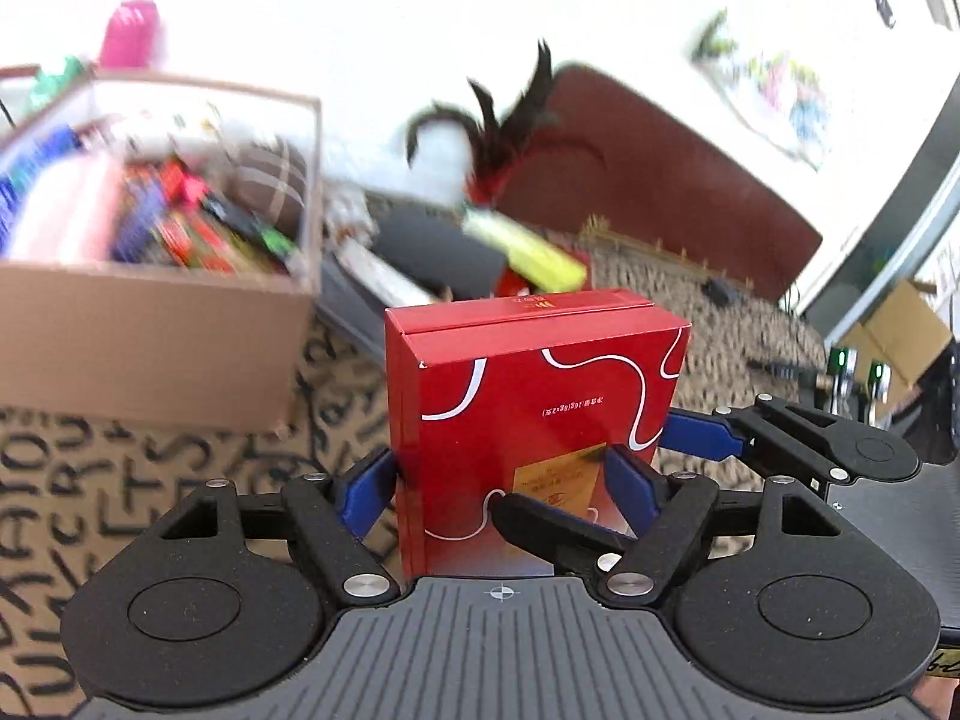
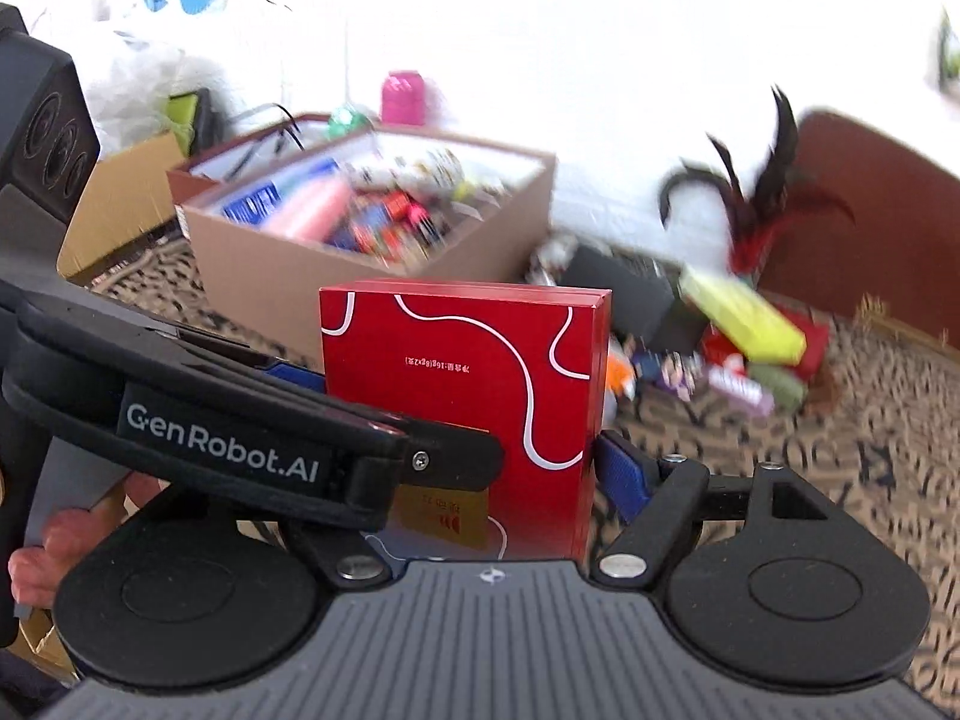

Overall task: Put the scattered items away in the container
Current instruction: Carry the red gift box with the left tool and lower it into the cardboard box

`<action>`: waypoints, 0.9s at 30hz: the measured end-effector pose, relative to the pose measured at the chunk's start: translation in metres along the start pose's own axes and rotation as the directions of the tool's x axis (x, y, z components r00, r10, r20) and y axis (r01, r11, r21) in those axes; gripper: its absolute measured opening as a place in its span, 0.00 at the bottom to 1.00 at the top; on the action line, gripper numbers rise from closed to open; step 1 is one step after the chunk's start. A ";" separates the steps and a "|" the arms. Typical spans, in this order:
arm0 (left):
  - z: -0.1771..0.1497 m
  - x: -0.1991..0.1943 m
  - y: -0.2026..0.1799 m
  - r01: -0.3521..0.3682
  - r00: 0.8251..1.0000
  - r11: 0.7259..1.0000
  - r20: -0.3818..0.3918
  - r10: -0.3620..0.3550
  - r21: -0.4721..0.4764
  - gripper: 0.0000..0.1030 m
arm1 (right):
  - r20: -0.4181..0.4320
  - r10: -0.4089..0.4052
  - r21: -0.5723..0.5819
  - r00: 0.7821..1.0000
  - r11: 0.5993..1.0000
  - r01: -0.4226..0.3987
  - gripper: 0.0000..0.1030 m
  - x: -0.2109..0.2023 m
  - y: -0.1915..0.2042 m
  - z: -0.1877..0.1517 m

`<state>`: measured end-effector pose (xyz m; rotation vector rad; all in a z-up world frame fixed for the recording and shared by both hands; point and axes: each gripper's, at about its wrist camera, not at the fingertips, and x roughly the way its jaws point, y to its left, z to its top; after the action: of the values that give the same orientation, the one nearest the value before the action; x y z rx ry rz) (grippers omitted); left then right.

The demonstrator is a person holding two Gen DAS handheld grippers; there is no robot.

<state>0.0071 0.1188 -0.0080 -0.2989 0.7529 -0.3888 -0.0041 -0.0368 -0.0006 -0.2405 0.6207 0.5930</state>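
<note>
Red cardboard box with white curved lines (image 1: 528, 420) stands upright at centre of the left wrist view, and we clamp it in our left gripper (image 1: 504, 486); the brown cardboard container (image 1: 150, 336) lies upper left. In the right wrist view, our right gripper (image 2: 462, 450) also grips the box, container (image 2: 288, 264) above, left of centre.

My way to the cardboard box (image 2: 288, 252) far left runs over bare rug (image 2: 810, 450); loose clutter pile (image 2: 744, 324) blocks far right.
</note>
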 end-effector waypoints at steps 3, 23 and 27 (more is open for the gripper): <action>0.018 -0.023 0.005 -0.015 0.998 1.000 0.067 0.015 0.002 0.75 | 0.043 0.012 -0.053 0.999 0.999 -0.010 0.77 -0.005 0.011 0.023; 0.134 -0.004 0.117 -0.201 0.968 0.979 0.146 0.205 -0.046 0.86 | 0.081 0.161 0.001 0.984 0.987 -0.162 0.80 0.118 0.023 0.150; 0.131 -0.011 0.136 -0.226 0.956 0.973 0.182 0.231 -0.052 0.87 | 0.117 0.111 -0.046 0.987 0.993 -0.107 0.86 0.115 0.016 0.142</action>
<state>0.1245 0.2607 0.0351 -0.2699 0.6012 -0.1274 0.1291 0.0817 0.0412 -0.2073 0.5093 0.7202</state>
